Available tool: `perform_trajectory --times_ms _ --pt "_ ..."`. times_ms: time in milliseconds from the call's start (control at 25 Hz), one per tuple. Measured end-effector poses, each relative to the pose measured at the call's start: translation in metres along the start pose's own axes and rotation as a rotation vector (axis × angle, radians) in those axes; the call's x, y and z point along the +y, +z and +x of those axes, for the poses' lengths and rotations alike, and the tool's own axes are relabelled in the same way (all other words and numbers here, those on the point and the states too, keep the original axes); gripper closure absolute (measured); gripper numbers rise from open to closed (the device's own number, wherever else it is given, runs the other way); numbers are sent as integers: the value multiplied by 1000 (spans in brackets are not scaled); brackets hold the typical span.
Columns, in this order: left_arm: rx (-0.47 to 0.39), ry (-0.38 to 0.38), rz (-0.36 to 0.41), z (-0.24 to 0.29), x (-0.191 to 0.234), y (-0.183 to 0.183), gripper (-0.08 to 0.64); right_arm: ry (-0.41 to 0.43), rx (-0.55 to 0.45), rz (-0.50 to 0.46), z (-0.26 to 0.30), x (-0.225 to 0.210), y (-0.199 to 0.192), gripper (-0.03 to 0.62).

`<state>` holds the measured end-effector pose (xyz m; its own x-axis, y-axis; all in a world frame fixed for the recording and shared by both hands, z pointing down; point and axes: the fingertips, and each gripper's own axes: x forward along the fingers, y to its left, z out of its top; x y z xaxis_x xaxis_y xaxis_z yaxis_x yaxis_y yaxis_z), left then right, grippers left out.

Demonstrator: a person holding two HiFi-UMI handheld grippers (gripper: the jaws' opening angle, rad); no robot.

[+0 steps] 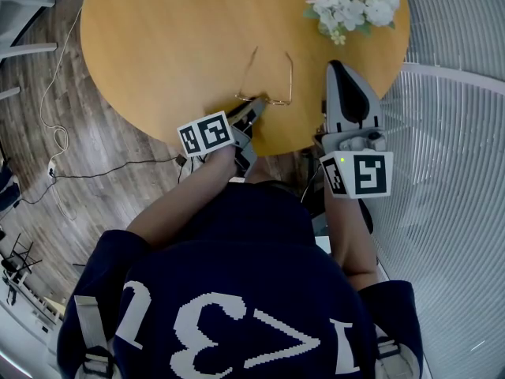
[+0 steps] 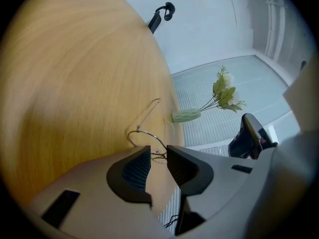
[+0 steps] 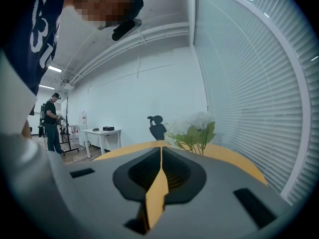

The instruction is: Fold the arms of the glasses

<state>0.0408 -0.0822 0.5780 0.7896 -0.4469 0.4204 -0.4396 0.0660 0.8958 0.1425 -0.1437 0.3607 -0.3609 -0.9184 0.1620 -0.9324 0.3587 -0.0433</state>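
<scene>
Thin gold wire glasses [image 1: 272, 101] lie on the round wooden table [image 1: 173, 46] near its front edge, with both arms spread out and pointing away from me. My left gripper [image 1: 256, 109] reaches the front of the frame from below. In the left gripper view its jaws stand apart, with the wire rim [image 2: 144, 134] just past the tips and part of it in the gap of the left gripper [image 2: 158, 156]; the pads do not press on it. My right gripper [image 1: 338, 68] hovers to the right of the glasses, and the right gripper [image 3: 161, 151] is shut on nothing.
A bunch of white flowers [image 1: 351, 2] lies at the table's far right edge, also seen as flowers [image 2: 227, 91] and flowers [image 3: 192, 128]. Window blinds [image 1: 450, 133] run along the right. A black chair [image 3: 157, 126] and a person [image 3: 51, 118] stand far back.
</scene>
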Motion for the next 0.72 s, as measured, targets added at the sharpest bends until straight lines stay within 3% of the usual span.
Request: perform_trajectory --times_ms 240,360,520,720 --pt "41 -16 -61 9 -6 -15 459 -6 8 5 -4 -3 -3 565" --pt "29 -19 -39 11 -7 -13 462 -9 8 8 -5 -7 -5 565" --pt "17 -38 -5 11 -10 -5 529 -13 7 14 -5 -10 -6 565" --pt "0 -48 -23 6 -10 3 532 -8 4 7 -5 -13 -4 565"
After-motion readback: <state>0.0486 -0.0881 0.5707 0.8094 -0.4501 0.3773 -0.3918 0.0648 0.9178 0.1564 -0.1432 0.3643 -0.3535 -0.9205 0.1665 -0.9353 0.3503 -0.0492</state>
